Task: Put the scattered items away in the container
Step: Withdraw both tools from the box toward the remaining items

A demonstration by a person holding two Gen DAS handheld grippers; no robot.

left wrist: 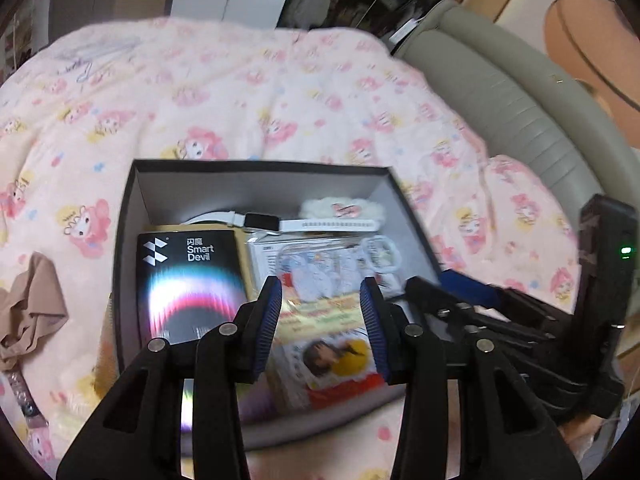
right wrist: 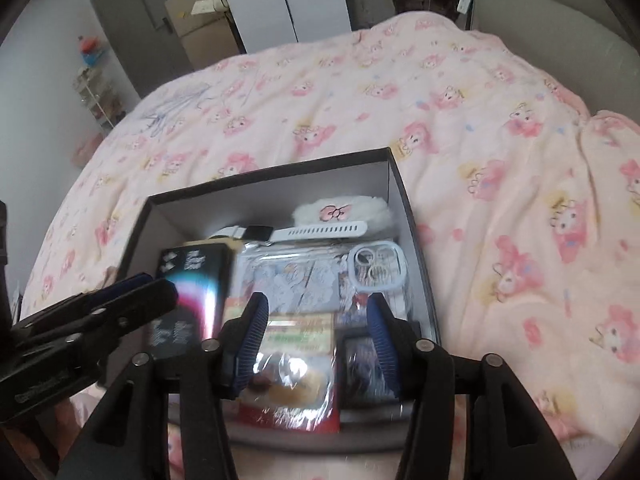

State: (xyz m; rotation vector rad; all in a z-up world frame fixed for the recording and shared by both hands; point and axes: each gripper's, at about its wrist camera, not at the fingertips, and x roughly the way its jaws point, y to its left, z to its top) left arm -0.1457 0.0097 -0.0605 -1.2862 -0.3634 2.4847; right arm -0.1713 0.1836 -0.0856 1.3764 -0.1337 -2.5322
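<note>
A black box (left wrist: 256, 166) with grey inner walls sits on the pink bed; it also shows in the right wrist view (right wrist: 272, 168). Inside lie a black Smart Devil pack (left wrist: 188, 280), a white smartwatch (left wrist: 264, 222), a fluffy white pouch (left wrist: 344, 209), a clear phone case (left wrist: 328, 268) and a red snack packet (left wrist: 332, 344). My left gripper (left wrist: 322, 322) is open and empty above the box's near end. My right gripper (right wrist: 318, 332) is open and empty above the snack packet (right wrist: 292, 384). The right gripper's body (left wrist: 520, 320) shows at right in the left wrist view.
A beige crumpled cloth (left wrist: 32, 304) and a small beaded strap (left wrist: 22, 396) lie on the quilt left of the box. A grey padded headboard (left wrist: 500, 92) runs along the right. A person's arm (left wrist: 588, 40) is at the far right. Cupboards and a door (right wrist: 132, 28) stand beyond the bed.
</note>
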